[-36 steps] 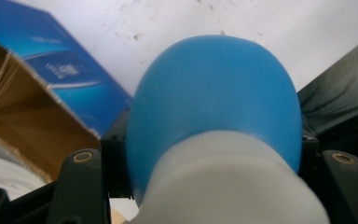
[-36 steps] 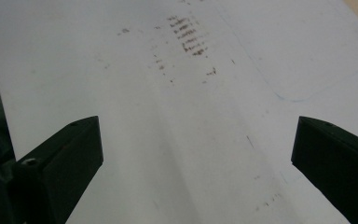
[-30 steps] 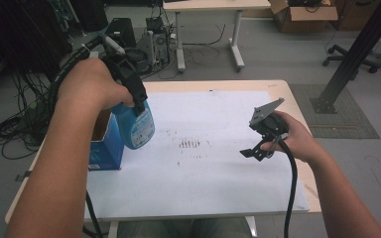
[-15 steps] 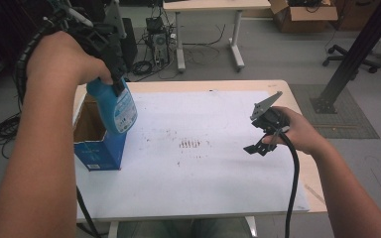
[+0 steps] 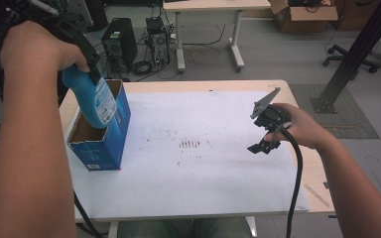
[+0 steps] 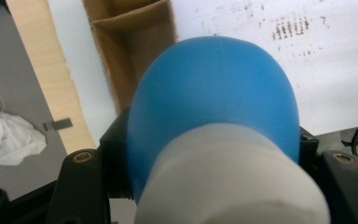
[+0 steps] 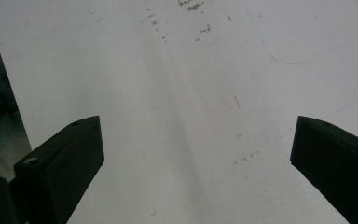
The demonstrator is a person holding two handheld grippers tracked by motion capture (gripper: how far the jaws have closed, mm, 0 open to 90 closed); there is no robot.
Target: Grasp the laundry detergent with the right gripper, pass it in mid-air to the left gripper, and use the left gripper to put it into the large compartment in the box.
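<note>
Bottle (image 5: pixel 92 96), blue, held by left tongs (image 5: pixel 82 49) over open cardboard box (image 5: pixel 101 144) at left side of table (image 5: pixel 203 198), lower end inside box opening. Right tongs (image 5: pixel 263 146) hover above white sheet, well apart.
Left gripper view: jaws clamp bottle (image 6: pixel 214 98) below white cap.
Right gripper view: jaws wide apart, nothing between.

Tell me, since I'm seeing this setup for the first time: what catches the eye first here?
The blue bottle, clamped in the left hand-held gripper, hangs with its base inside the open blue carton at the table's left edge. To the right, the right hand-held gripper hovers open and empty over the white sheet.
</note>
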